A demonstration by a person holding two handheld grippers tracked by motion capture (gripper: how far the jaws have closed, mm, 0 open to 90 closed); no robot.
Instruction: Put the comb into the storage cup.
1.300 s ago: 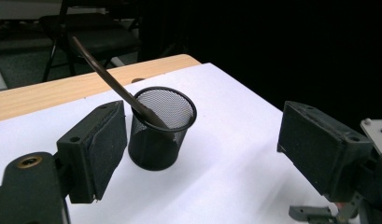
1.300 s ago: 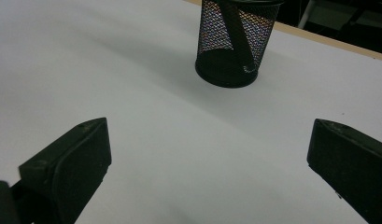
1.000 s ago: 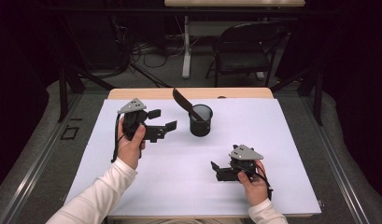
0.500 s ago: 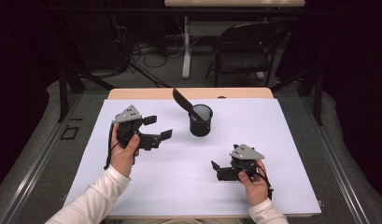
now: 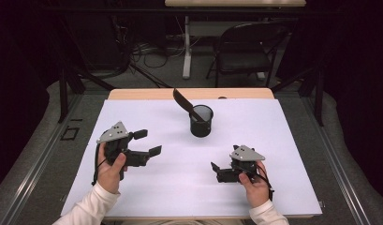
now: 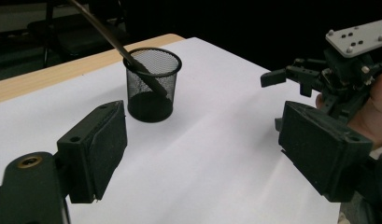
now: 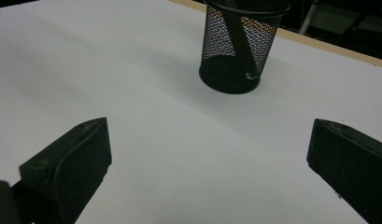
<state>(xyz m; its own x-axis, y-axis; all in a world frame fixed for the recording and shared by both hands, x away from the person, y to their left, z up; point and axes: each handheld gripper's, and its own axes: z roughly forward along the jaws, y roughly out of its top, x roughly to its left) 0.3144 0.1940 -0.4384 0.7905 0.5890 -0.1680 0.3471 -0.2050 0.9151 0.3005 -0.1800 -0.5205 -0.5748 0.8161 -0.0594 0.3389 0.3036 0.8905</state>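
Observation:
A black mesh cup point(image 5: 201, 122) stands on the white sheet, toward the far middle. A dark flat utensil point(image 5: 181, 100) leans out of it to the left. In the left gripper view the cup point(image 6: 151, 86) is ahead with the utensil's handle point(image 6: 100, 29) slanting up left. My left gripper point(image 5: 148, 142) is open and empty, left of the cup and nearer the person; its jaws stand wide point(image 6: 207, 154). My right gripper point(image 5: 223, 159) rests open and empty at the near right. Its jaws frame bare sheet point(image 7: 212, 168) with the cup point(image 7: 239, 46) beyond.
The white sheet point(image 5: 273, 140) covers most of the table, and a strip of wood point(image 5: 133, 93) shows at the far edge. A folding chair point(image 5: 247, 51) and cables sit on the floor behind. In the left gripper view the right hand's gripper point(image 6: 340, 70) is at right.
The left hand has drawn its gripper back from the cup, toward the near edge and lower, jaws still wide. The right hand and the cup have not moved.

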